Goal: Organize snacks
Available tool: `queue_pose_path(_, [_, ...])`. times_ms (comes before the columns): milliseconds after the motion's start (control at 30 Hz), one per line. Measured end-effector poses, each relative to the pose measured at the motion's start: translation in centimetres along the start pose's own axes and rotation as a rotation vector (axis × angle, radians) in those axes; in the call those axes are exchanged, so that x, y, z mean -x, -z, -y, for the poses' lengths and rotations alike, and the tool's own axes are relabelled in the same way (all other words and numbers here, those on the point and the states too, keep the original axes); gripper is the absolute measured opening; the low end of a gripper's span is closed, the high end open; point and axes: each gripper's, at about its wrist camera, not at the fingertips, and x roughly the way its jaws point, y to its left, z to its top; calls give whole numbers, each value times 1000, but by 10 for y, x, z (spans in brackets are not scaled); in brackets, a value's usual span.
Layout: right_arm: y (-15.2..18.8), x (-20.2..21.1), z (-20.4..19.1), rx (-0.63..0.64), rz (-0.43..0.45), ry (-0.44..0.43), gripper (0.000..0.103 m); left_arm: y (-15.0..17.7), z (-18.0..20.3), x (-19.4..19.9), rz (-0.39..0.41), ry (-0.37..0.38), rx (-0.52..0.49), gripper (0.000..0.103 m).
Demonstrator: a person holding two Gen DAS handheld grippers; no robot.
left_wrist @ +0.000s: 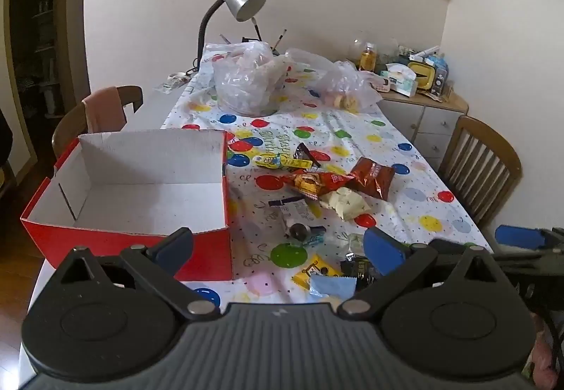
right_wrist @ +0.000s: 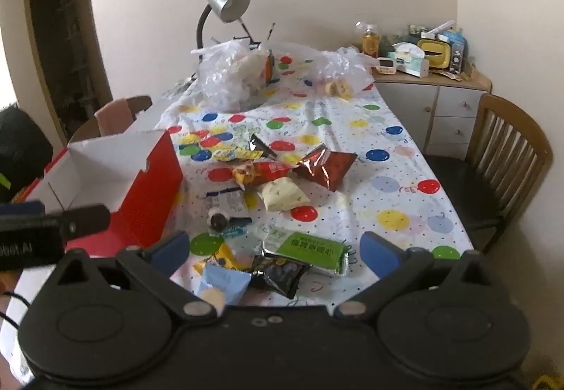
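Balloon-print cloth (left_wrist: 352,129) covers a table against a cream wall, with a lamp (left_wrist: 239,2) at twelve o'clock. At nine o'clock sits an open red box (left_wrist: 141,242), white inside and bare. Snacks lie loose on the cloth to its right: a red chip bag (right_wrist: 326,166), a pale packet (right_wrist: 283,198), a green pack (right_wrist: 310,251), a black pack (right_wrist: 278,273) and a blue pack (right_wrist: 222,280). Left gripper (left_wrist: 278,249) and right gripper (right_wrist: 275,251) both hover spread wide, pinching nothing.

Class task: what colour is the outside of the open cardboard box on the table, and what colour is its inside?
The box is red outside and white inside, clearest in the left wrist view.
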Motion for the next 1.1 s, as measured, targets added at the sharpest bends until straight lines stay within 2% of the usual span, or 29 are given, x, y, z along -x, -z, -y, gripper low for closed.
queue_pose_path(400, [-5,-2,10,-13,-10,-22,103,-3,9,-7,-1,-8,8,103])
queue_pose_path(1100, [-12,4,-2,-7,29,-15,99,-10,1,-3,17,3,16,103])
